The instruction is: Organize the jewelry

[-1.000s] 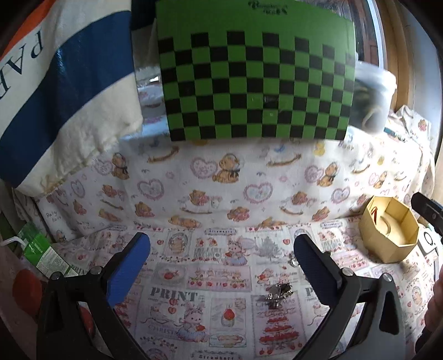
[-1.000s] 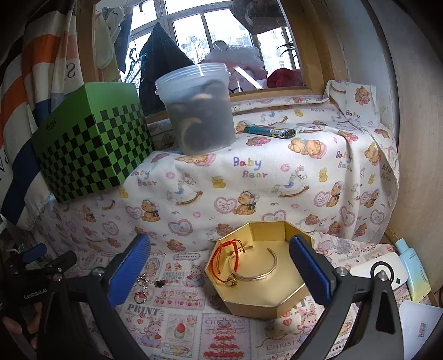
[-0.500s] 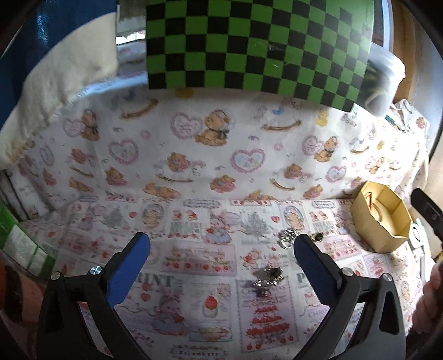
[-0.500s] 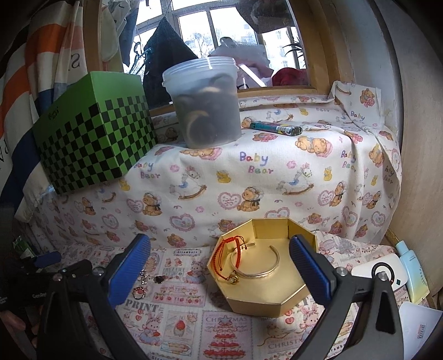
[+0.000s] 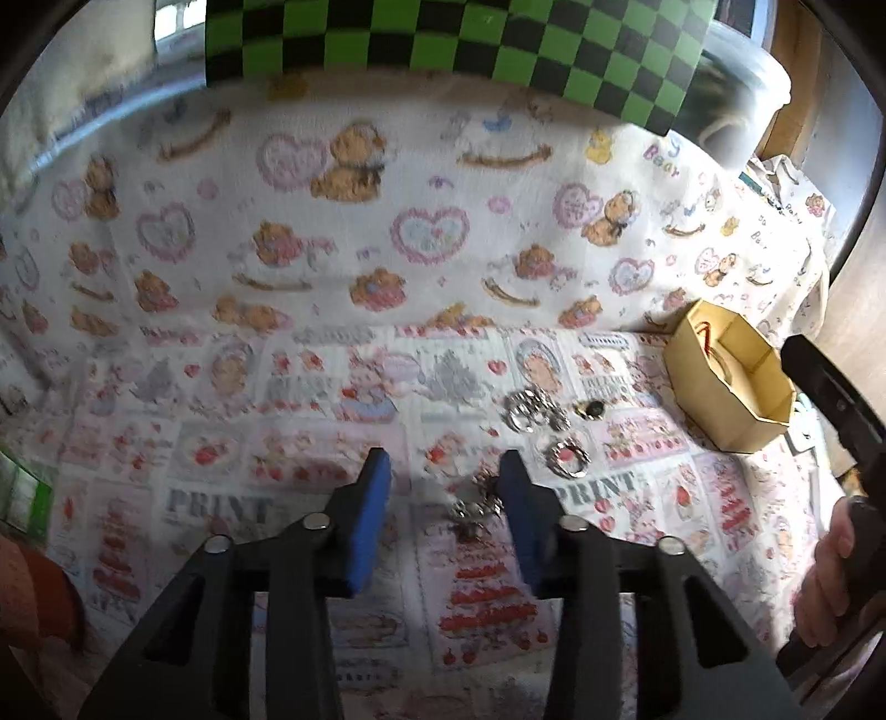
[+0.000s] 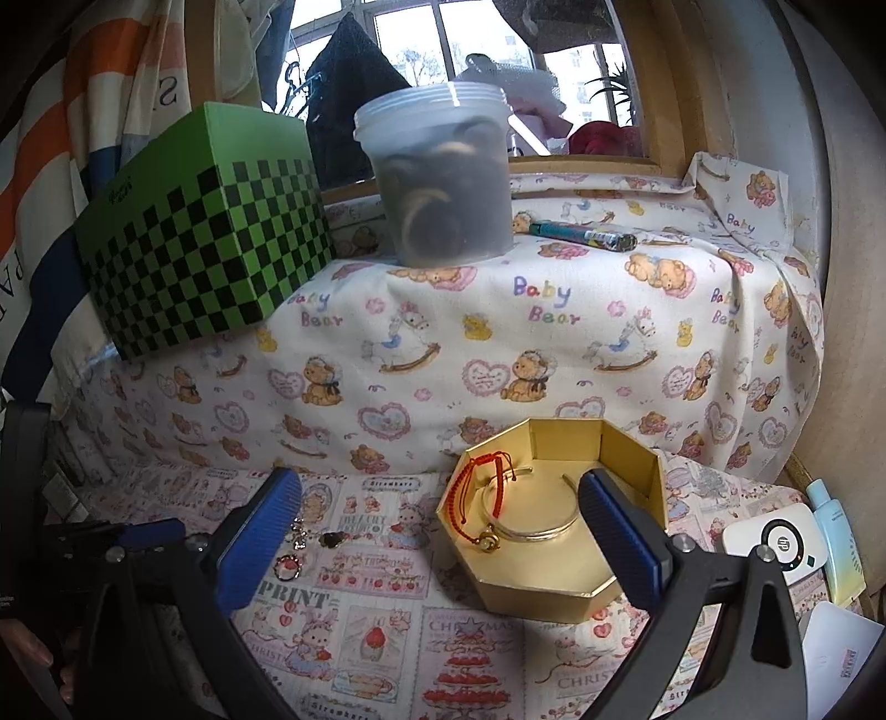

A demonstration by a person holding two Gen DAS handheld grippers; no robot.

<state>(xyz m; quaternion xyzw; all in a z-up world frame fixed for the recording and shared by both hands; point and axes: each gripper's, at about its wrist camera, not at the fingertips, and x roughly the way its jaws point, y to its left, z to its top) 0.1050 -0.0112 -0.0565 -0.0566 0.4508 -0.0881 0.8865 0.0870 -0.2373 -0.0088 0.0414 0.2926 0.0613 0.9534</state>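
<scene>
Loose jewelry: a small silver tangle (image 5: 473, 507) lies on the table, low in the middle of the left view. It sits between the left fingers, close to the right one. I cannot tell if that finger touches it.
More jewelry: a silver cluster (image 5: 529, 410), a round ring piece (image 5: 566, 457) and a small dark piece (image 5: 591, 409) lie just above and right of the tangle. The view is blurry.
Gold box (image 6: 548, 515): an open box with eight sides, right of the middle in the right view. In the left view it sits at the right edge, well apart from the loose pieces.
Inside the box: a red cord bracelet (image 6: 479, 487) and a thin gold bangle (image 6: 529, 512), touching each other.
Left gripper (image 5: 443, 487): its blue fingers are partly closed, with a gap between them, low over the table.
Right gripper (image 6: 440, 534): its blue fingers are wide apart and hold nothing. The box shows between them.
Table (image 6: 376, 620): covered by a cloth with cakes, strawberries and printed words.
Ledge behind (image 6: 554, 354): draped in a white teddy bear cloth.
On the ledge: a green and black checked box (image 6: 205, 249) at the upper left, a cloudy plastic tub (image 6: 443, 177) beside it, and a pen (image 6: 581, 232).
Room: a window (image 6: 470, 33) with a wooden frame is at the top, with daylight coming in.
</scene>
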